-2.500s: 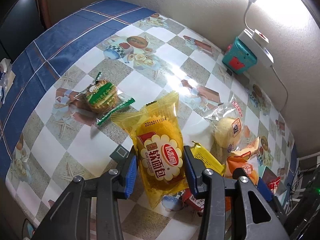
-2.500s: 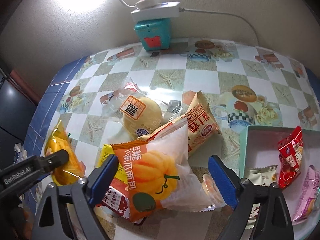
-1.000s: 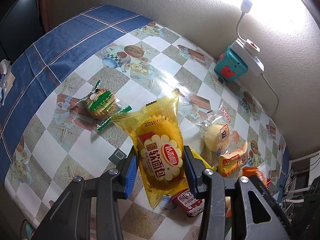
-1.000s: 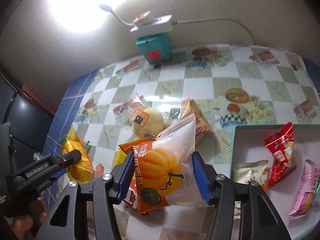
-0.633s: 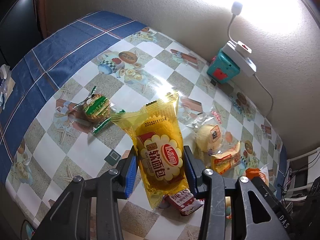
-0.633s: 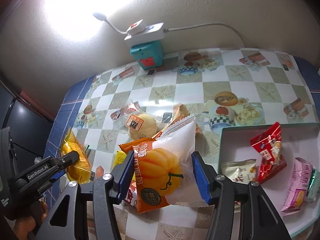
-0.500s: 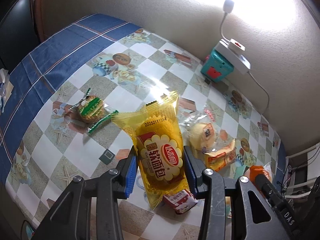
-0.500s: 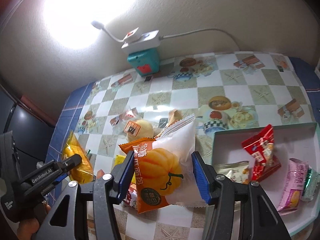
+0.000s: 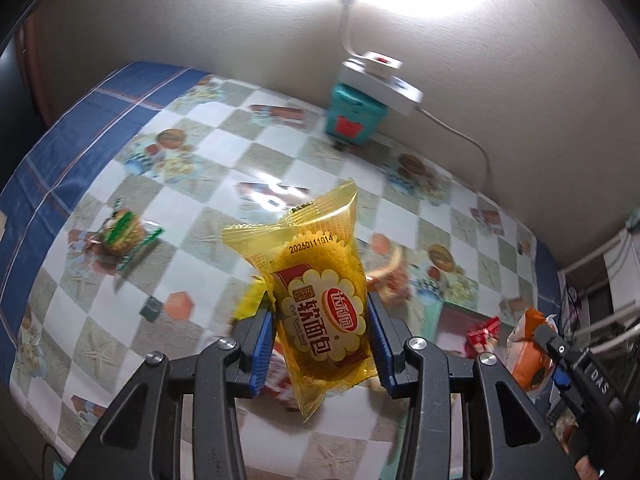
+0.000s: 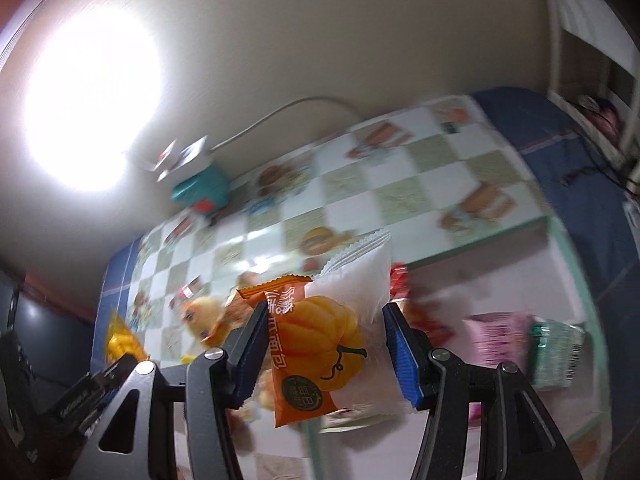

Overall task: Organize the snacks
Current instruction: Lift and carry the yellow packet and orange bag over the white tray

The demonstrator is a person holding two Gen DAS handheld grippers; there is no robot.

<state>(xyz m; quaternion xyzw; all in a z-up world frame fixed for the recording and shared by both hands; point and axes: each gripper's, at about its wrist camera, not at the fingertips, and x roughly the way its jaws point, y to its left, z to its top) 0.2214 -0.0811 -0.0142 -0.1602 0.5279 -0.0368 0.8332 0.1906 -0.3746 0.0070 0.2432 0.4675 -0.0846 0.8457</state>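
Right wrist view: over the mint-rimmed white tray (image 10: 560,240) the right hand-held gripper (image 10: 326,354) is clenched on an orange-and-white pumpkin-bread packet (image 10: 320,332), gripped loosely (slippery film); it could slide out short. The left hand-held gripper (image 9: 320,344) clamps a yellow bread packet (image 9: 320,300) above the tabletop (image 9: 200,168).

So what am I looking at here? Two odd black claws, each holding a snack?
No robot here: a person carries two hand-held grippers, each with a camera looking along its fingers. The left gripper is clamped on a yellow plastic-wrapped soft bread. The right gripper holds an orange-and-white pumpkin bread packet. Below lies a checked tablecloth with a green-wrapped biscuit, and a pale tray holding a pink packet.
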